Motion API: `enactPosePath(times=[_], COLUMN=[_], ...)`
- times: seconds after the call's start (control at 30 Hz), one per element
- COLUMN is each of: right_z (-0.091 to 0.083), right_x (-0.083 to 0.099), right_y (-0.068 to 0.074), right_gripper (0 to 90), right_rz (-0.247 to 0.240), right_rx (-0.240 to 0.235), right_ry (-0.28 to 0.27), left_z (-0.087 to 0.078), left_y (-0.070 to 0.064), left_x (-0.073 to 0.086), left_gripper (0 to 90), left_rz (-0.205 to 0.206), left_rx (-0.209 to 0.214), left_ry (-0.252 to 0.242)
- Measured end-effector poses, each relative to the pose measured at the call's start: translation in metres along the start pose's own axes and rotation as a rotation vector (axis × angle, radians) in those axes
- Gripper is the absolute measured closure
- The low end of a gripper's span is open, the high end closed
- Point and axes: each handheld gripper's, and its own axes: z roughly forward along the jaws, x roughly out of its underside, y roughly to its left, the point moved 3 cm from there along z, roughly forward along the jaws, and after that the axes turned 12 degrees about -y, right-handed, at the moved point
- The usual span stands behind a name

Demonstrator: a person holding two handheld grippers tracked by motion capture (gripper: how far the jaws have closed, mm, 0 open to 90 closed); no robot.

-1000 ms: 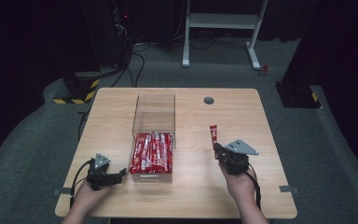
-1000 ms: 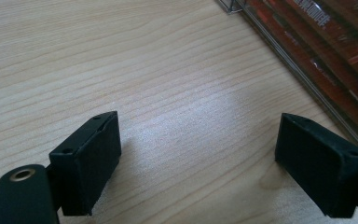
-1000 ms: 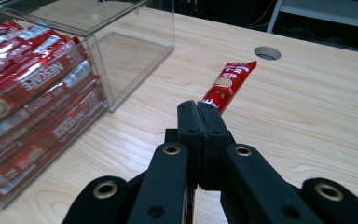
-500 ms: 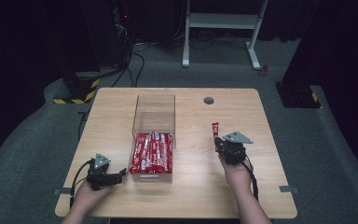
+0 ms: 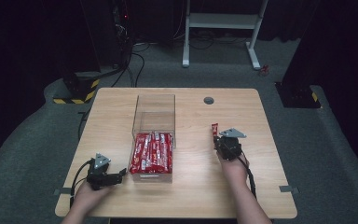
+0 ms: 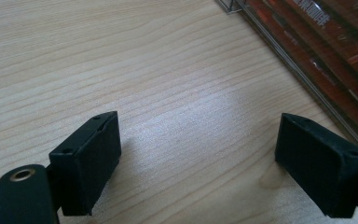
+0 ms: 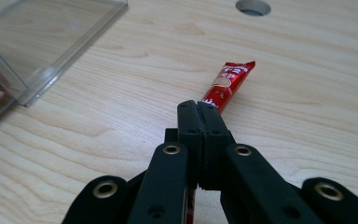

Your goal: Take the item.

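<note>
R tool (image 7: pixel 198 112) clamped tight on red sachet (image 7: pixel 227 85), which sticks out ahead of it just over the table (image 7: pixel 307 93); clear box (image 5: pixel 153 140) w/ more sachets lies off to its left; L tool (image 6: pixel 198 154) wide, empty, beside box. Step looks like carry; next probably needs lift + move over box.

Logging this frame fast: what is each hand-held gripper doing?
Left hand-held gripper: open, holding nothing.
Right hand-held gripper: closed on the red sachet.
</note>
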Motion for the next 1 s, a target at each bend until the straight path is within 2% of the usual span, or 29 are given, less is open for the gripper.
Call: enactPosePath(times=[0.63, 0.8, 0.83, 0.9, 1.0], right_z=[0.025, 0.027, 0.027, 0.026, 0.023], right_x=[0.016, 0.017, 0.017, 0.016, 0.013], right_y=[-0.007, -0.007, -0.007, -0.007, -0.007], right_gripper=[88.6, 87.7, 87.2, 79.8, 77.2], right_rz=[0.022, 0.017, 0.017, 0.027, 0.028], right_rx=[0.024, 0.022, 0.021, 0.020, 0.020], right_ry=[0.059, 0.057, 0.058, 0.054, 0.044], left_z=[0.000, 0.000, 0.000, 0.000, 0.000], left_y=[0.000, 0.000, 0.000, 0.000, 0.000], left_x=[0.000, 0.000, 0.000, 0.000, 0.000], left_gripper=[14.5, 14.5, 14.5, 14.5, 14.5], left_rz=[-0.002, -0.001, -0.002, -0.002, -0.001], left_rx=[0.000, 0.000, 0.000, 0.000, 0.000], left_ry=[-0.001, 0.000, -0.001, -0.001, 0.000])
